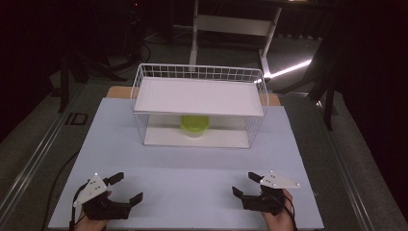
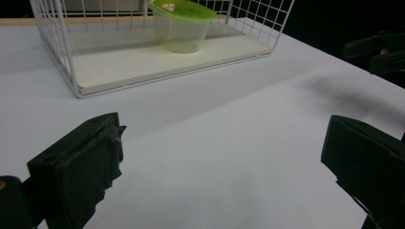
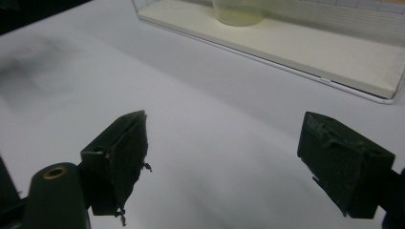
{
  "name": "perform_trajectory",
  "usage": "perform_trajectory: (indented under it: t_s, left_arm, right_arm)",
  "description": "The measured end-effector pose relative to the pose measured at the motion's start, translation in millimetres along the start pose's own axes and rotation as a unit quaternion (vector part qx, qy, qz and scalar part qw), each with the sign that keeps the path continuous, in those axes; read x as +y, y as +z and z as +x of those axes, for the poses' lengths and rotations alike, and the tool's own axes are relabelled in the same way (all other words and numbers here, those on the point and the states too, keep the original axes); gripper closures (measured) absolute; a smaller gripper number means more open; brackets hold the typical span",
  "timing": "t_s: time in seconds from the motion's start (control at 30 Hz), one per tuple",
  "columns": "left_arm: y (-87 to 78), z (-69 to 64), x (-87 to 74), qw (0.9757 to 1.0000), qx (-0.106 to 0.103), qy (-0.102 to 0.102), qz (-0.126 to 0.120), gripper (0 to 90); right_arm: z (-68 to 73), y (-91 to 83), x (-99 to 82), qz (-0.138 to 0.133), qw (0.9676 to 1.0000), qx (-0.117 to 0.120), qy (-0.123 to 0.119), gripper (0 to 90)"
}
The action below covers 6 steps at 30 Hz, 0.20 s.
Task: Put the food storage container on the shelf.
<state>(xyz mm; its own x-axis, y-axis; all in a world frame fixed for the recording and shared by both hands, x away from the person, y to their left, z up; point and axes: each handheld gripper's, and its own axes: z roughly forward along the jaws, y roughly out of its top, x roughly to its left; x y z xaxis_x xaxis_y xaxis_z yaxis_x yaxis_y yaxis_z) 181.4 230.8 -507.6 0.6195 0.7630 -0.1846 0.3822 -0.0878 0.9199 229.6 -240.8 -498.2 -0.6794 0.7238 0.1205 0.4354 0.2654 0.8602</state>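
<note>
A green-lidded clear plastic container [image 1: 195, 125] stands on the lower shelf of a white wire rack [image 1: 199, 72], under the rack's white upper board. In the left gripper view the container [image 2: 181, 26] sits at the top, inside the rack [image 2: 62, 57]. In the right gripper view its base [image 3: 239, 12] shows on the lower board [image 3: 334, 55]. My left gripper [image 1: 128, 187] rests near the front left of the table, open and holding nothing. My right gripper [image 1: 244, 184] sits at the front right, also open and holding nothing. Both are well short of the rack.
A pale sheet [image 1: 192, 178] covers the table, with bare surface between the grippers and the rack. The right gripper [image 2: 377, 52] shows dark at the right edge of the left gripper view. Beyond the table the floor is dark, with a white stand [image 1: 235, 24] behind.
</note>
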Motion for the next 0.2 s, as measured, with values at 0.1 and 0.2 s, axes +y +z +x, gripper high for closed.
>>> perform_trajectory:
  t_s: [0.1, 0.2]
  left_arm:
    - [0.0, -1.7, -0.1, 1.0, -0.001, 0.004, 0.001, 1.4]
    - [0.2, -2.7, -0.3, 1.0, -0.002, 0.009, 0.001, 1.4]
  right_arm:
    - [-0.3, 3.4, -1.7, 0.006, 1.0, 0.0, -0.003, 16.8]
    - [0.0, 5.2, -2.4, 0.011, 0.9999, 0.0, -0.005, 16.6]
